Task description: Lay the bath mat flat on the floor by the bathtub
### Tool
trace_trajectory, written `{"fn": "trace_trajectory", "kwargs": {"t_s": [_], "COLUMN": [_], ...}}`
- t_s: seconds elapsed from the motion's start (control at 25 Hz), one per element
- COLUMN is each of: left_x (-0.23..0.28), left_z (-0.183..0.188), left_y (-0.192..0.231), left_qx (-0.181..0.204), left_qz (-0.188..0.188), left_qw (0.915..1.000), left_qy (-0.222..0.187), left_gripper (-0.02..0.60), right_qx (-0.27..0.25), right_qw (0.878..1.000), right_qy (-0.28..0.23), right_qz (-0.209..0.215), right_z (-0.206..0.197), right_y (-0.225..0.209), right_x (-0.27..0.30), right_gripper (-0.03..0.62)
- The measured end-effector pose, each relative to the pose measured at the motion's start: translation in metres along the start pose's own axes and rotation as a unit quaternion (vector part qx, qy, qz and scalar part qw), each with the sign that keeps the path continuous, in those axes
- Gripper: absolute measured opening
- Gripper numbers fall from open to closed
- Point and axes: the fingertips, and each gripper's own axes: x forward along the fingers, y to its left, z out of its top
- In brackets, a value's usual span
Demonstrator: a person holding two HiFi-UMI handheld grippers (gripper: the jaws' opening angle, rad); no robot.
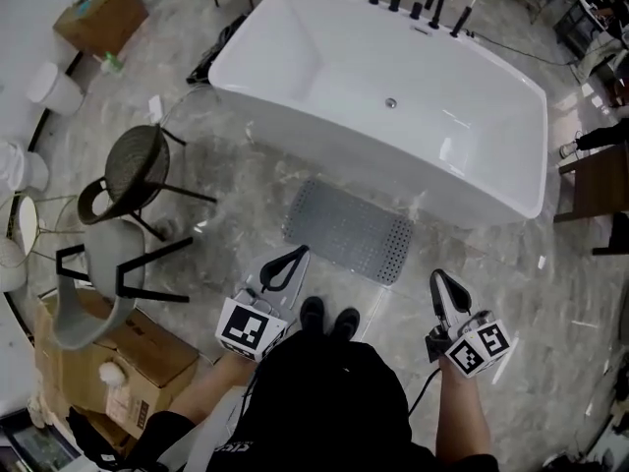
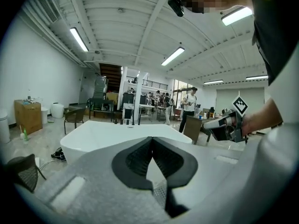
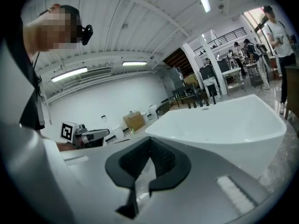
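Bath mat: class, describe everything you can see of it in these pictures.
The bath mat is a grey rectangle with rounded corners, covered in rows of small dots or holes, rubbery-looking. It lies flat on the marbled floor alongside the white bathtub, its far edge close to the tub's side. Nothing but the floor touches it.

No text could be read. The cube markers on the left gripper [image 1: 299, 253] and right gripper [image 1: 436, 277] showed black-and-white square patterns only, no letters. The label on the cardboard box [image 1: 147, 367] and the white print on the black shirt [image 1: 324, 401] were too small to read.
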Motion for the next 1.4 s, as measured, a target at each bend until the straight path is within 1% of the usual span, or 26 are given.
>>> {"fn": "trace_trajectory", "kwargs": {"t_s": [0.2, 0.32, 0.44, 0.6, 0.76, 0.92, 1.08, 1.16, 1.28, 1.4], "left_x": [-0.028, -0.038, -0.048, -0.055, -0.060, -0.062, -0.062, -0.063, -0.062, -0.061], "left_z": [0.044, 0.060, 0.073, 0.092, 0.102, 0.111, 0.108, 0.106, 0.108, 0.114], "left_y": [-0.007, -0.016, -0.034, -0.068, -0.099, -0.136, -0.166, -0.174, -0.178, -0.178], "left_qx": [0.009, 0.019, 0.019, 0.023, 0.017, 0.008, 0.009, 0.005, -0.003, 0.012], "left_qz": [-0.009, -0.010, -0.010, -0.007, 0.015, 0.038, 0.045, 0.046, 0.040, 0.035], "left_qw": [0.9997, 0.9994, 0.9992, 0.9989, 0.9985, 0.9977, 0.9981, 0.9984, 0.9987, 0.9988], "left_qy": [-0.023, -0.027, -0.034, -0.041, -0.050, -0.056, -0.042, -0.033, -0.031, -0.032], "left_gripper": [0.006, 0.006, 0.006, 0.006, 0.006, 0.006, 0.006, 0.006, 0.006, 0.006], "right_qx": [-0.030, -0.039, -0.048, -0.059, -0.073, -0.067, -0.054, -0.055, -0.059, -0.057], "right_qw": [0.999, 0.998, 0.997, 0.994, 0.992, 0.991, 0.991, 0.991, 0.991, 0.991], "right_qy": [-0.040, -0.054, -0.065, -0.086, -0.098, -0.104, -0.103, -0.101, -0.098, -0.102], "right_qz": [0.003, 0.006, 0.008, 0.016, 0.034, 0.056, 0.065, 0.067, 0.062, 0.061], "right_z": [0.044, 0.056, 0.064, 0.084, 0.093, 0.095, 0.093, 0.094, 0.096, 0.100], "right_y": [0.053, 0.073, 0.082, 0.078, 0.071, 0.056, 0.042, 0.041, 0.042, 0.044], "right_x": [-0.024, -0.039, -0.056, -0.088, -0.122, -0.161, -0.188, -0.195, -0.199, -0.195], "right_gripper": [0.002, 0.000, 0.002, 0.000, 0.002, 0.001, 0.000, 0.000, 0.000, 0.000]}}
